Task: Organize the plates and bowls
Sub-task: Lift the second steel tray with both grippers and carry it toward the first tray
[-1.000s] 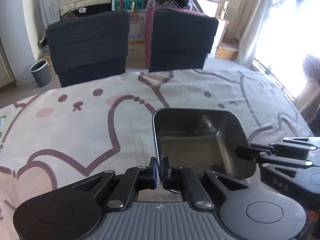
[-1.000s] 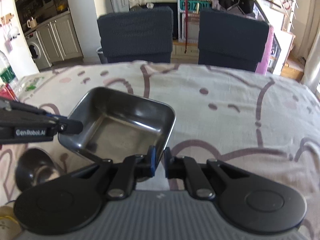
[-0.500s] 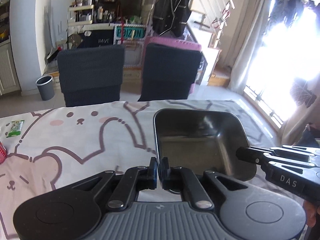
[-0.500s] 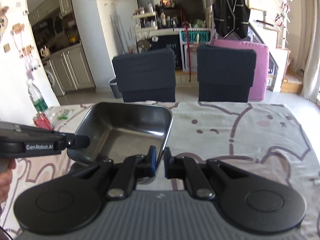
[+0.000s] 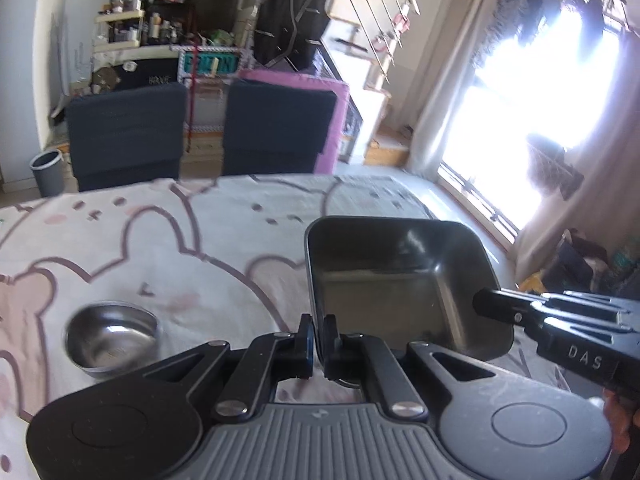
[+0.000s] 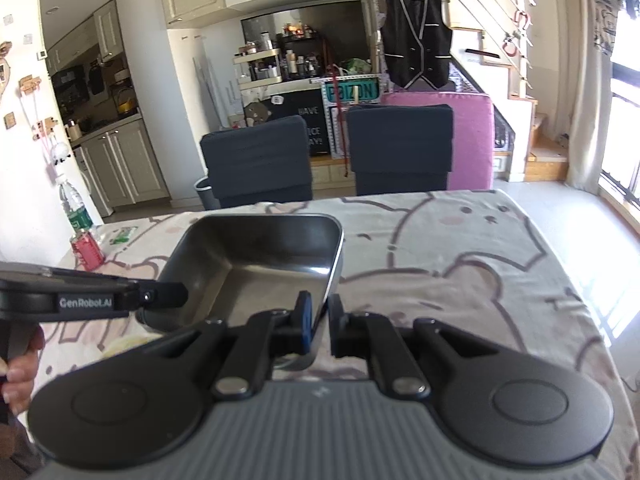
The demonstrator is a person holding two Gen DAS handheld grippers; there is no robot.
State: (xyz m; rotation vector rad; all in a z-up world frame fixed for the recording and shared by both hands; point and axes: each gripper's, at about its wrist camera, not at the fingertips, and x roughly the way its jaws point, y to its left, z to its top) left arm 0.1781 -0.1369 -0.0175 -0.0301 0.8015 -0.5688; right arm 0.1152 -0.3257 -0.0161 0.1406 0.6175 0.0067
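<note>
We see both grippers pinching one tray [image 5: 384, 280]: left gripper [image 5: 319, 336] on its near-left rim, right gripper [image 6: 319, 322] on its near-right rim. A bowl [image 5: 111, 338] sits on the tabletop [image 5: 160, 248] at left; the tray's underside stays hidden.

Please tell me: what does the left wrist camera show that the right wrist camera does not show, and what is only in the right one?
Only the left wrist view shows a round steel bowl resting on the tablecloth, and a bright window on the right.

Only the right wrist view shows a red can, a water bottle behind it, and kitchen cabinets.

Both views show the square metal tray, held above the table by the left gripper and the right gripper, each shut on one rim, plus two dark chairs beyond the table.
</note>
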